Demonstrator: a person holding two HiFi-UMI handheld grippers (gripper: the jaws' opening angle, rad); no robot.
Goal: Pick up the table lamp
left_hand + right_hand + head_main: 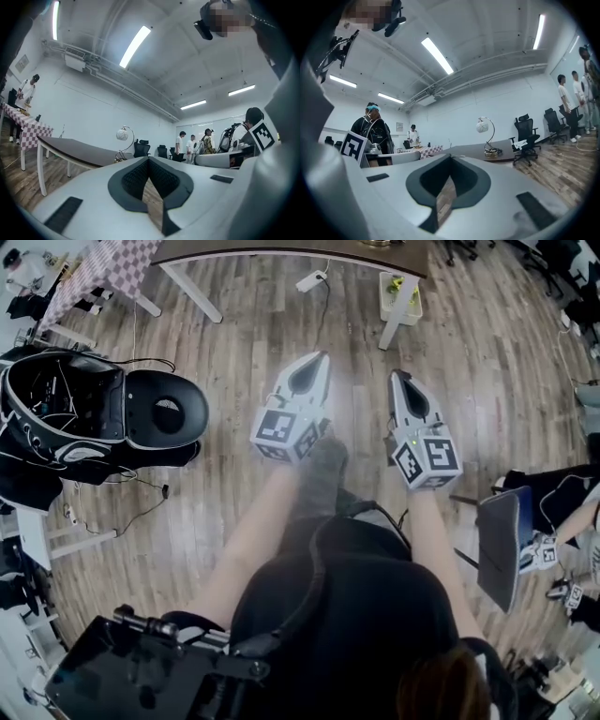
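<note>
Your left gripper (317,360) and right gripper (397,377) have jaws closed on nothing. On the bench (466,152), the table lamp (482,125) waits untouched.

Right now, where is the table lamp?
The table lamp stands on the dark-topped table: right of centre in the right gripper view, just left of a black office chair, and left of centre in the left gripper view.
</note>
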